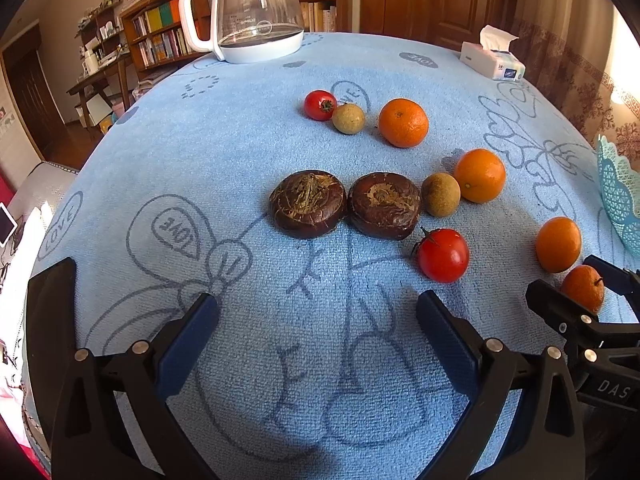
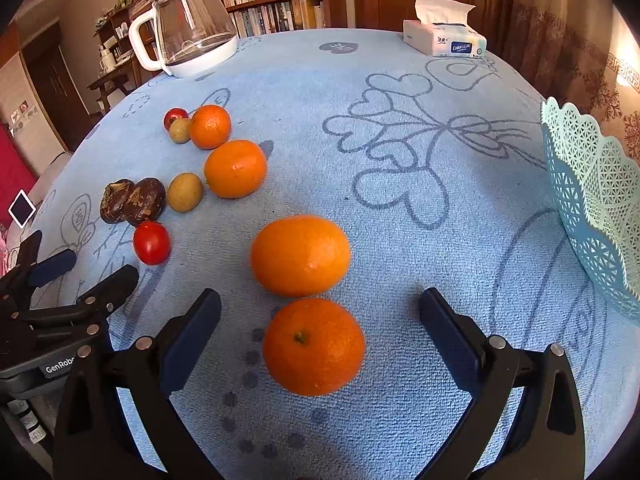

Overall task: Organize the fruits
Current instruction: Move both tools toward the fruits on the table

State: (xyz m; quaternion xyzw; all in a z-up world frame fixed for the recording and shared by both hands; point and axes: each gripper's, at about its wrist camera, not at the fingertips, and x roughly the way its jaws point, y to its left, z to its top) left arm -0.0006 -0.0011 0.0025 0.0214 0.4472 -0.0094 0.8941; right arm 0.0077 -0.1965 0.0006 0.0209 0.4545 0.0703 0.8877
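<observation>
Fruits lie on a blue towel. In the left wrist view, two dark brown water chestnuts (image 1: pixel 307 204) (image 1: pixel 385 205) lie ahead of my open, empty left gripper (image 1: pixel 318 312), with a red tomato (image 1: pixel 443 255), a longan (image 1: pixel 440 194) and oranges (image 1: pixel 480 175) to the right. In the right wrist view, my right gripper (image 2: pixel 320 314) is open with an orange (image 2: pixel 314 346) lying between its fingers, not gripped. A second orange (image 2: pixel 300 255) lies just beyond. A teal lattice basket (image 2: pixel 592 208) stands at the right.
A glass kettle (image 1: pixel 256 12) stands at the far left of the table and a tissue pack (image 2: pixel 444 38) at the far right. Another tomato (image 1: pixel 319 105), longan (image 1: pixel 349 119) and orange (image 1: pixel 403 122) lie further back. Bookshelves and a door stand behind.
</observation>
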